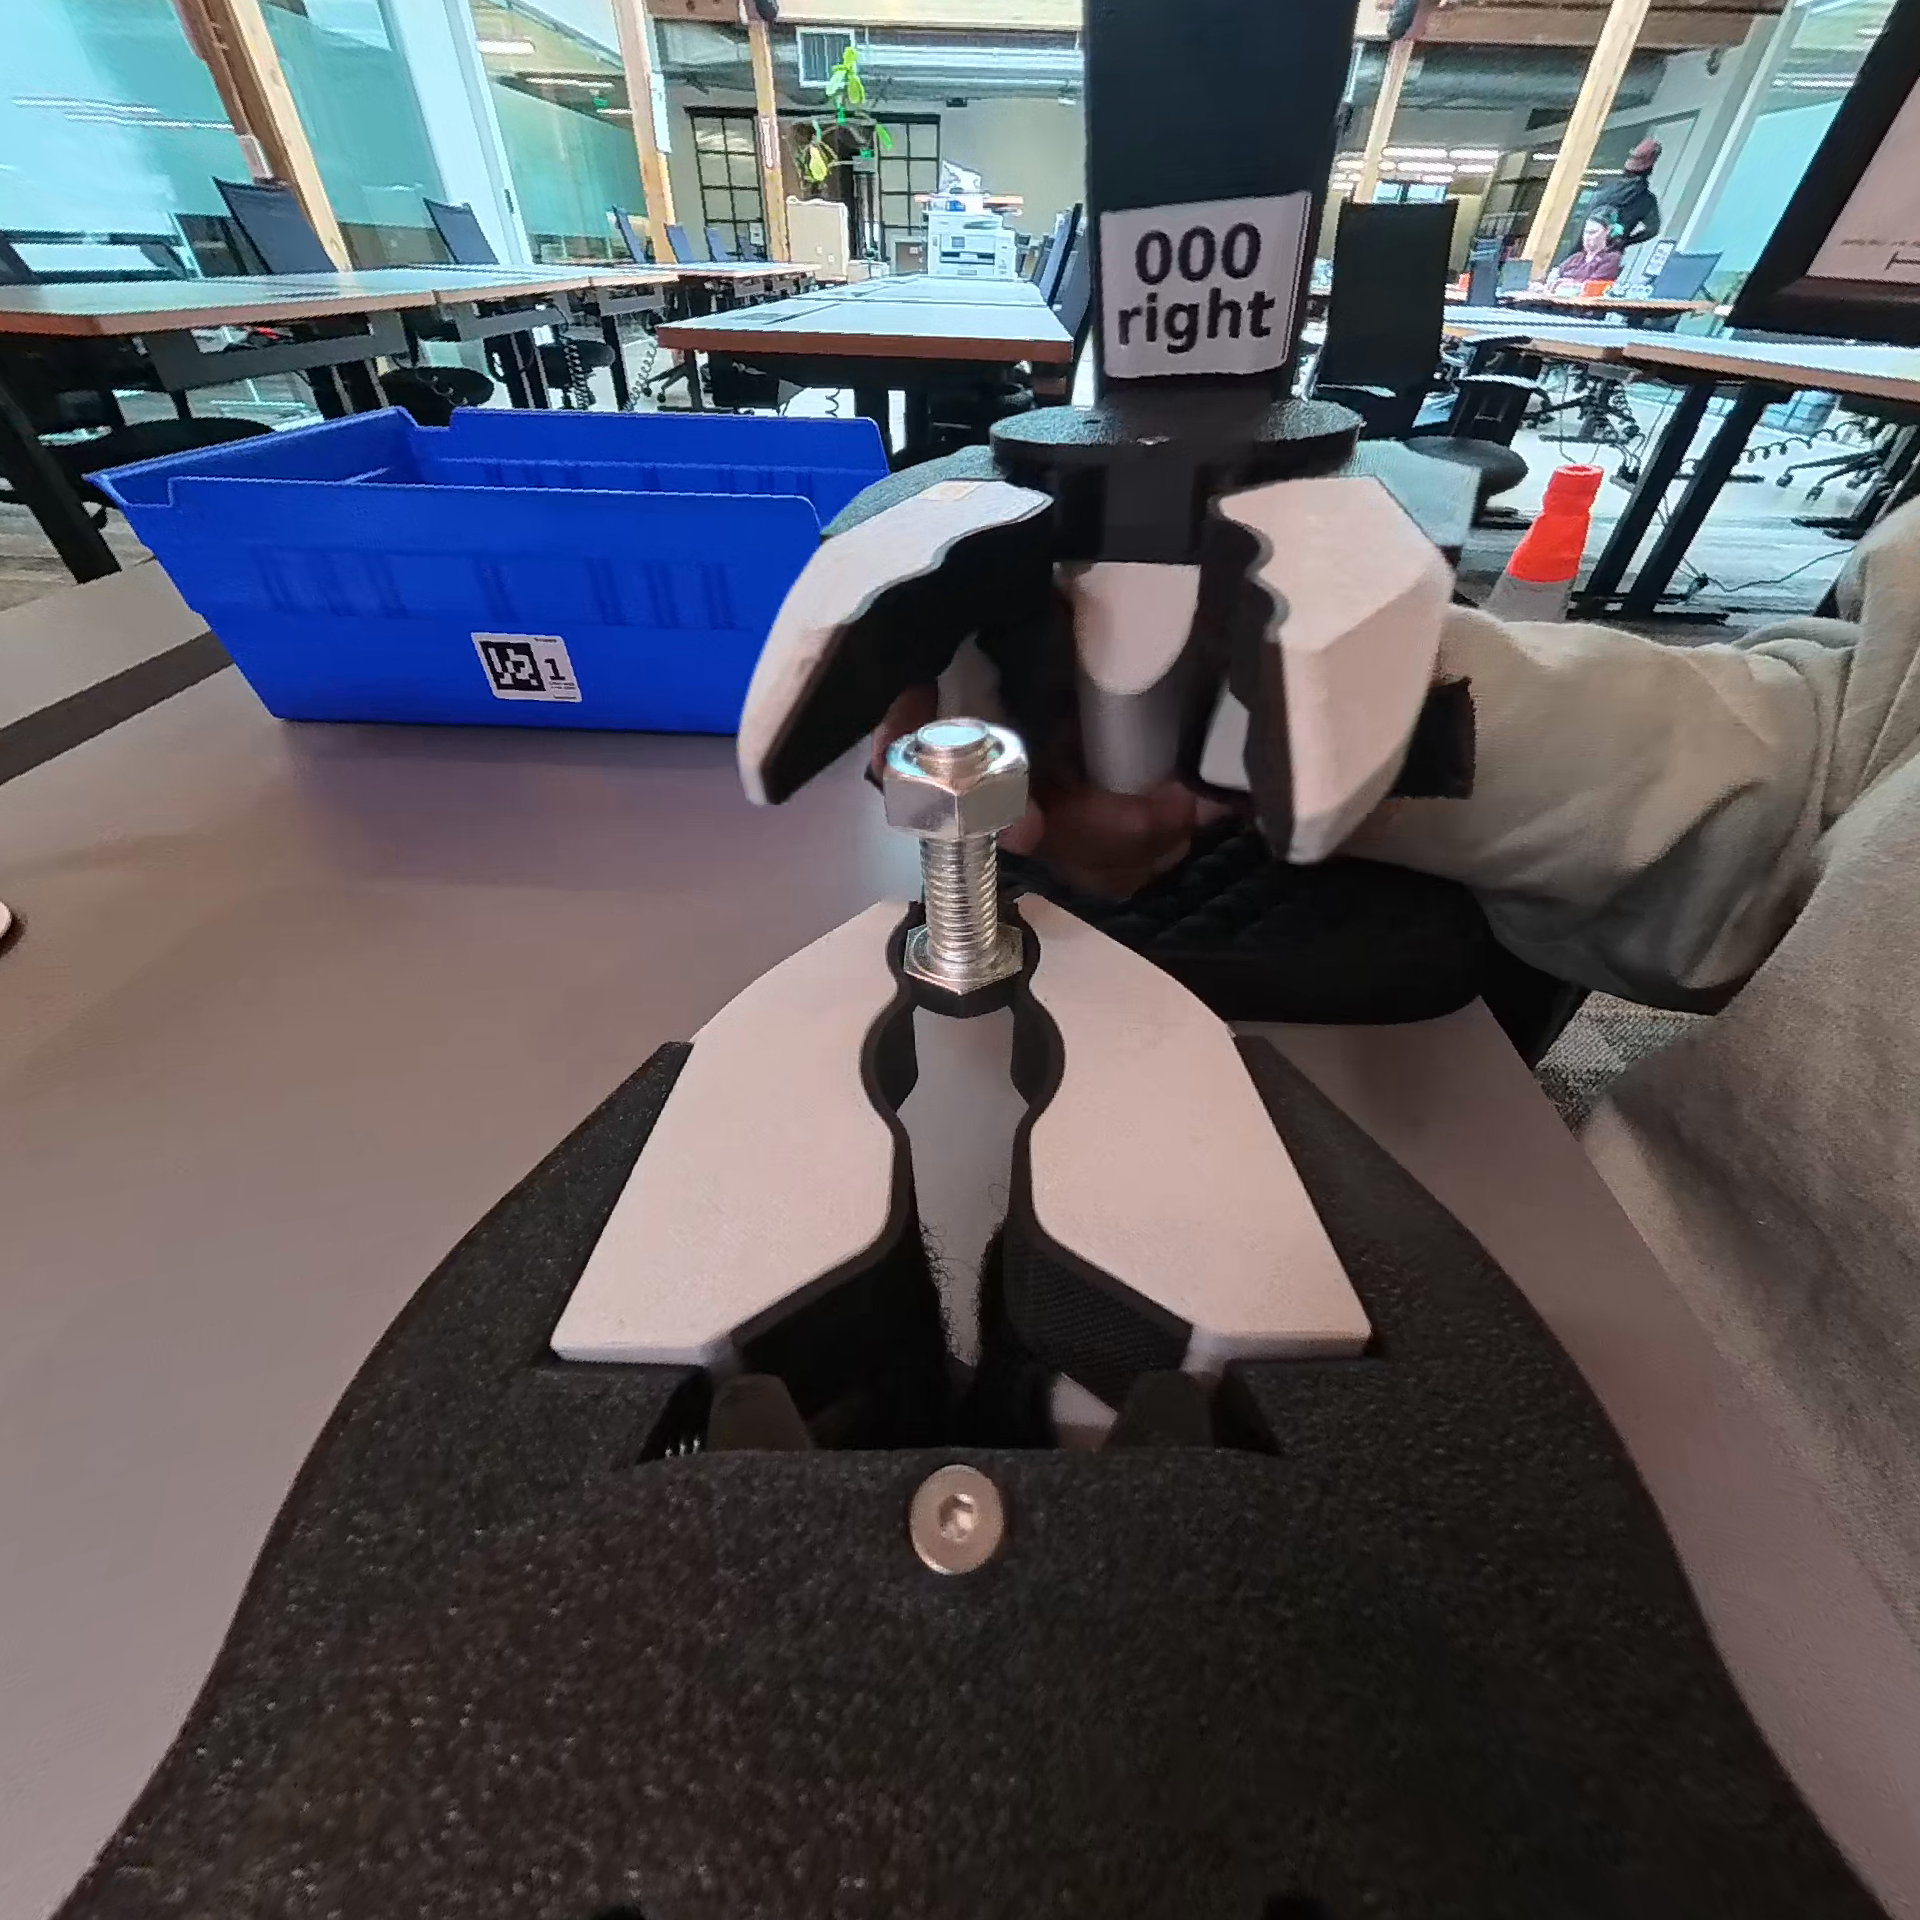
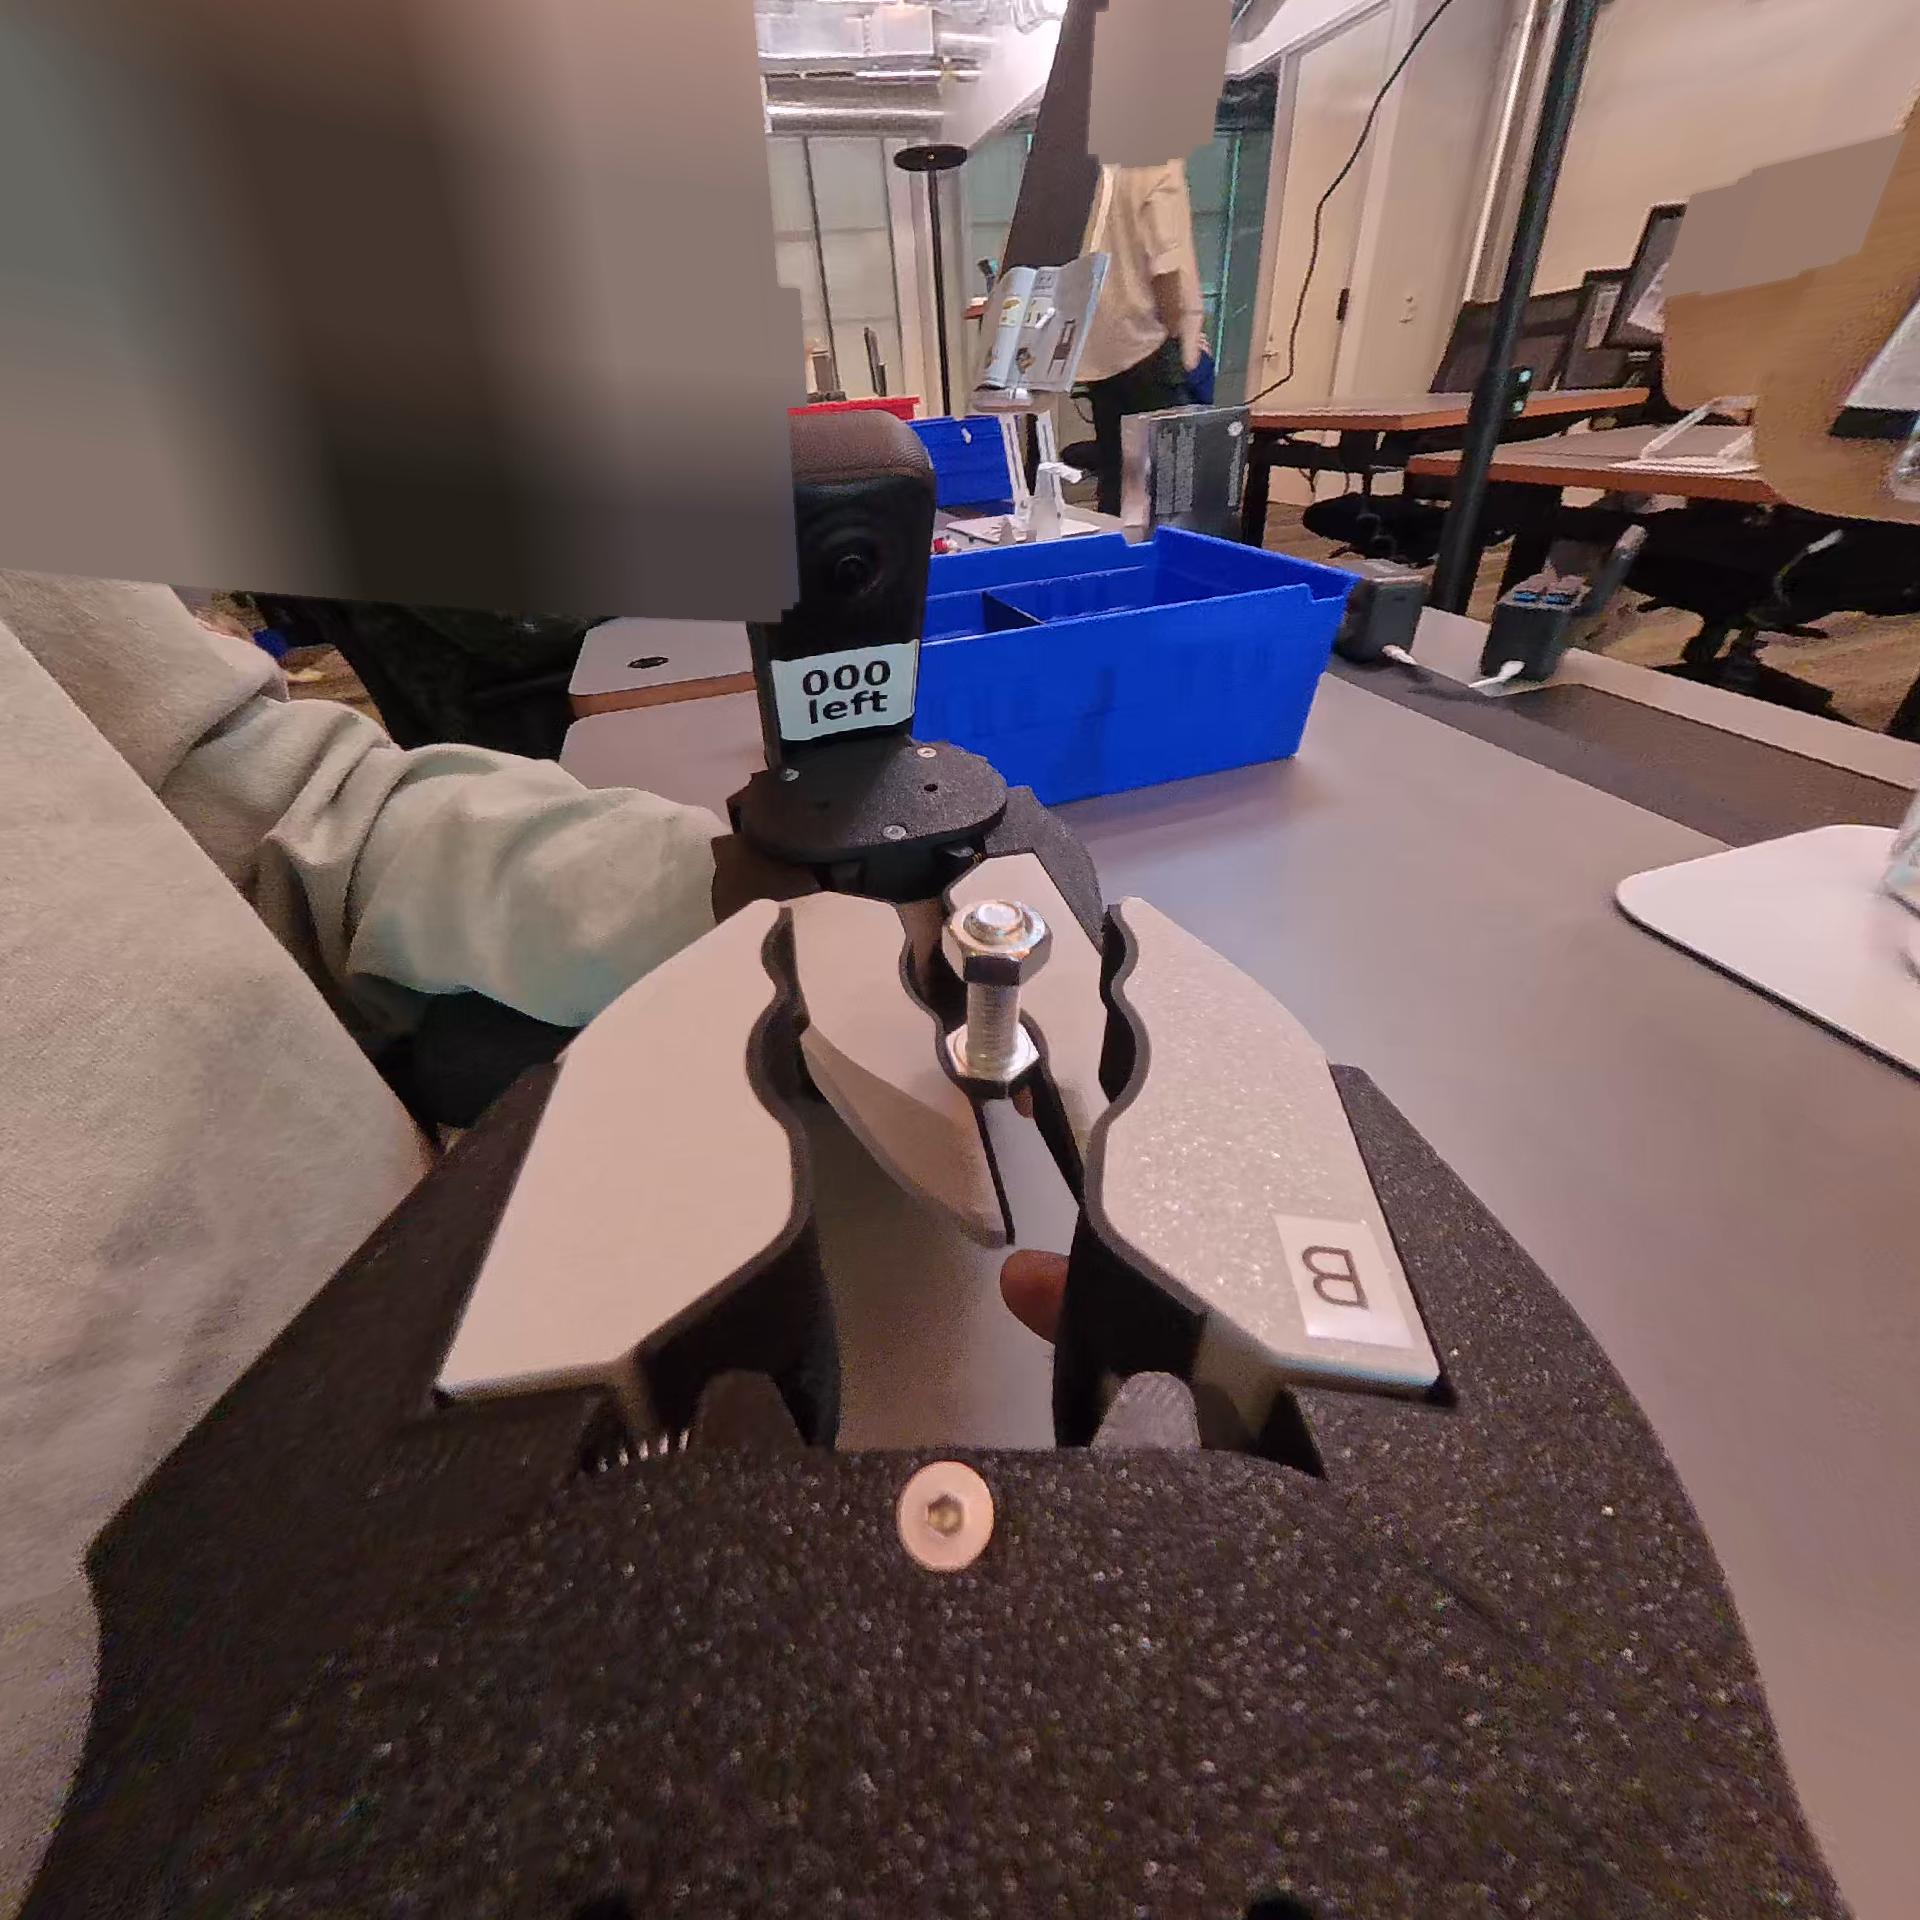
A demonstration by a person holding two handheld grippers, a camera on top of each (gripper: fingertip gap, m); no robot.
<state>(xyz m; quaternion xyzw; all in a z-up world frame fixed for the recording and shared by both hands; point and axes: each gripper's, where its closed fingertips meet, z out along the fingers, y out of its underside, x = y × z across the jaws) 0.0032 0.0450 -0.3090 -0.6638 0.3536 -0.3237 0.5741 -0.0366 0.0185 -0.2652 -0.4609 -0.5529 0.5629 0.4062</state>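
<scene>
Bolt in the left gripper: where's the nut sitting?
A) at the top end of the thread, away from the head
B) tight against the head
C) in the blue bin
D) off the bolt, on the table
A: the hex nut sits at the top of the upright bolt, whose head is clamped in the left gripper; bare thread shows between.

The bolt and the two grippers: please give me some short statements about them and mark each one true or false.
1. The left gripper grips the silver bolt by its head. True.
2. The bolt lies flat on the table. False: it stands upright.
3. A nut sits at the top of the bolt's thread. True.
4. The right gripper is closed on the nut. False: its fingers are spread apart.
5. The bin is red. False: blue.
</scene>
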